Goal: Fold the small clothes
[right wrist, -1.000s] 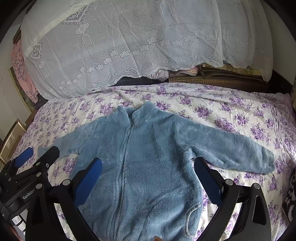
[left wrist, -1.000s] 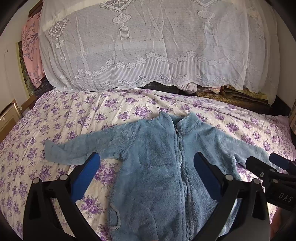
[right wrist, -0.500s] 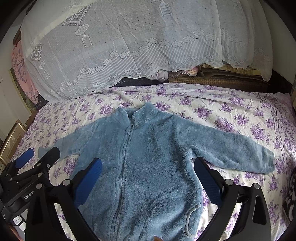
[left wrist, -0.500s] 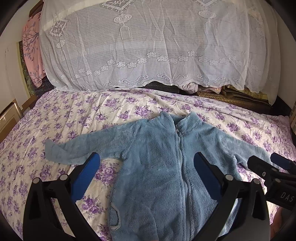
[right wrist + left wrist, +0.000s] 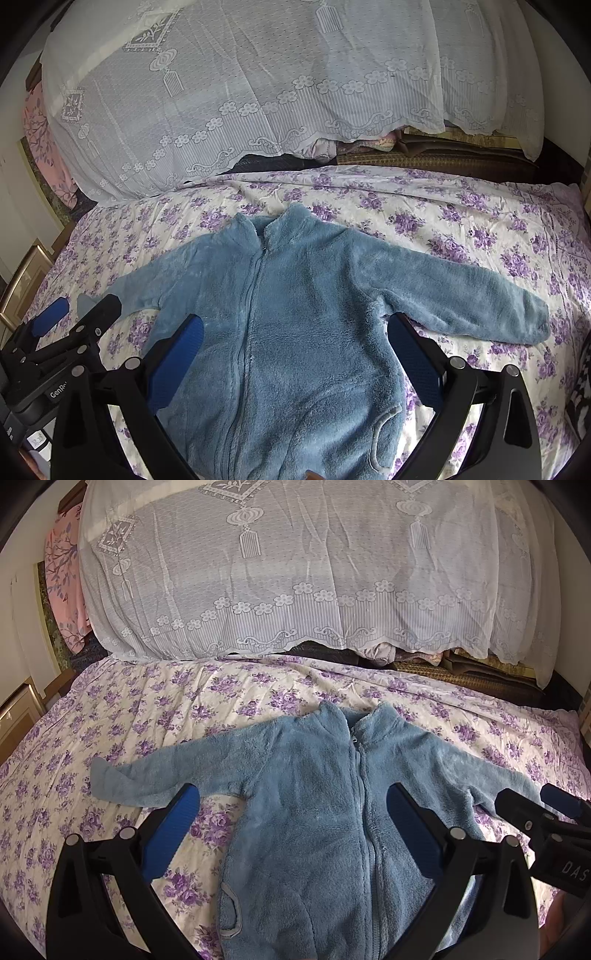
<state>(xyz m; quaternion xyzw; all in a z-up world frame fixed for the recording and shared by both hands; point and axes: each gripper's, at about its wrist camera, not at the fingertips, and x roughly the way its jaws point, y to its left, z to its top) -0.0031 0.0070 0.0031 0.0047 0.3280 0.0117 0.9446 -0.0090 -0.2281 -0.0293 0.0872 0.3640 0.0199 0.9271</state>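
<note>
A small blue fleece zip jacket [image 5: 314,812] lies flat and face up on the floral bedsheet [image 5: 166,709], both sleeves spread out. It also shows in the right wrist view [image 5: 295,314]. My left gripper [image 5: 291,808] is open and empty, hovering above the jacket's left half. My right gripper [image 5: 295,332] is open and empty, above the jacket's body. The right gripper shows at the right edge of the left wrist view [image 5: 535,808], over the right sleeve [image 5: 461,295]. The left gripper shows at the left edge of the right wrist view [image 5: 81,314], near the left sleeve [image 5: 147,779].
A big pile under a white lace cover [image 5: 295,572] fills the back of the bed. Folded dark and woven textiles [image 5: 443,155] lie under its edge. A pink cloth [image 5: 62,576] hangs at the far left. Wooden frames [image 5: 22,280] stand beside the bed on the left.
Both grippers have shifted only slightly; the jacket lies as before. Both grippers stay open.
</note>
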